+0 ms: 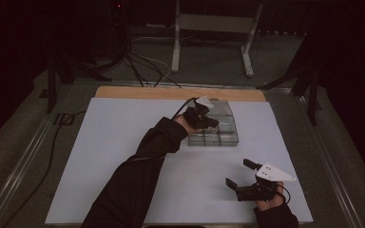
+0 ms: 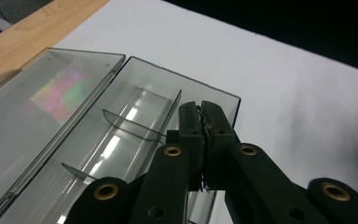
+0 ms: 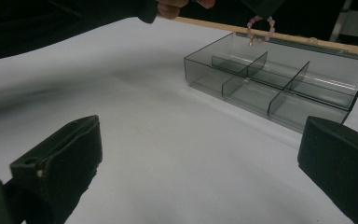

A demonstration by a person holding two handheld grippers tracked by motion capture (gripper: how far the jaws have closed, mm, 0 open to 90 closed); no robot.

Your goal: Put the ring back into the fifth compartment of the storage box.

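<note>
over the box, a bracelet ready to drop

at the near edge of the counter (image 1: pixel 123 142) the right gripper (image 1: pixel 240 175) rests idle, jaws spread wide and empty, well apart from the work. farther off, the left arm reaches forward across the white sheet, sleeve stretched out and hand turned down, so the left gripper (image 2: pixel 200 140) hangs above the clear compartment box (image 3: pixel 279 79). its jaws are pressed together on a small beaded bracelet (image 3: pixel 260 29), which dangles directly over the far row of compartments, not touching them. my guess is the next move is straight down, then release. the box's long axis runs left to right, lid open behind it.
</note>
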